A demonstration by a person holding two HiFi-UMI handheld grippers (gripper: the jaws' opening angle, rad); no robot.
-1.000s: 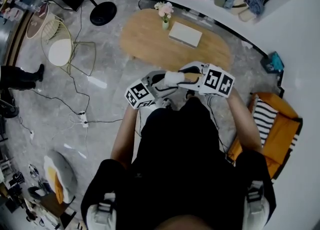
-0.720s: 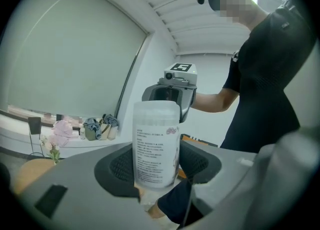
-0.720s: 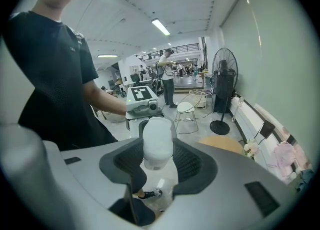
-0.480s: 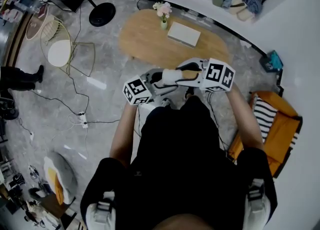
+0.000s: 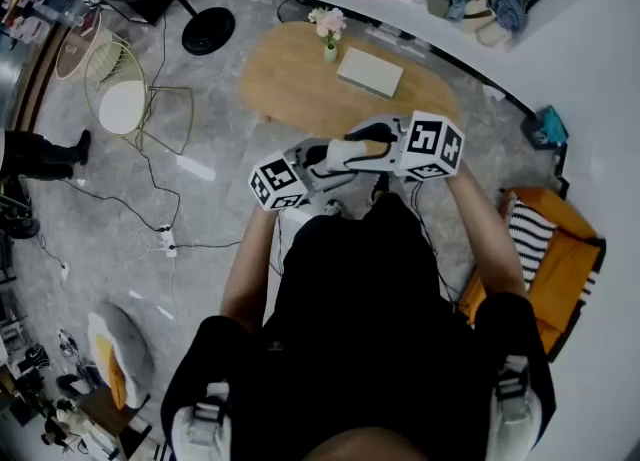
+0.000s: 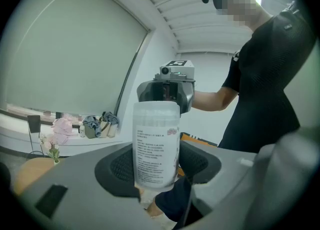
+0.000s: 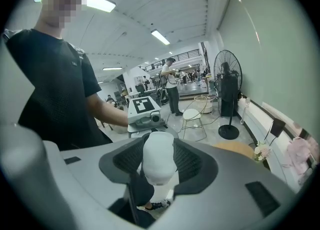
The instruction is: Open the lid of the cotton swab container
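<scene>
The cotton swab container (image 5: pixel 350 156) is a translucent cylinder with a printed label (image 6: pixel 156 144), held in the air in front of the person's chest. My left gripper (image 6: pixel 157 166) is shut on its labelled body, one pad on each side. My right gripper (image 7: pixel 158 166) faces it from the other end, and its pads press on the white lid (image 7: pixel 158 156). In the head view the left gripper (image 5: pixel 322 164) and the right gripper (image 5: pixel 365 144) meet at the container, their marker cubes pointing outward. The lid sits closed on the body.
Below and beyond the grippers stands an oval wooden table (image 5: pixel 300 84) with a flower vase (image 5: pixel 329 27) and a flat white box (image 5: pixel 370 71). A wire chair (image 5: pixel 125 99) and a fan base (image 5: pixel 208 29) stand to the left, an orange seat (image 5: pixel 550 249) to the right. Cables cross the floor.
Both grippers and the container have drifted slightly up and away from the body. Both holds look the same.
</scene>
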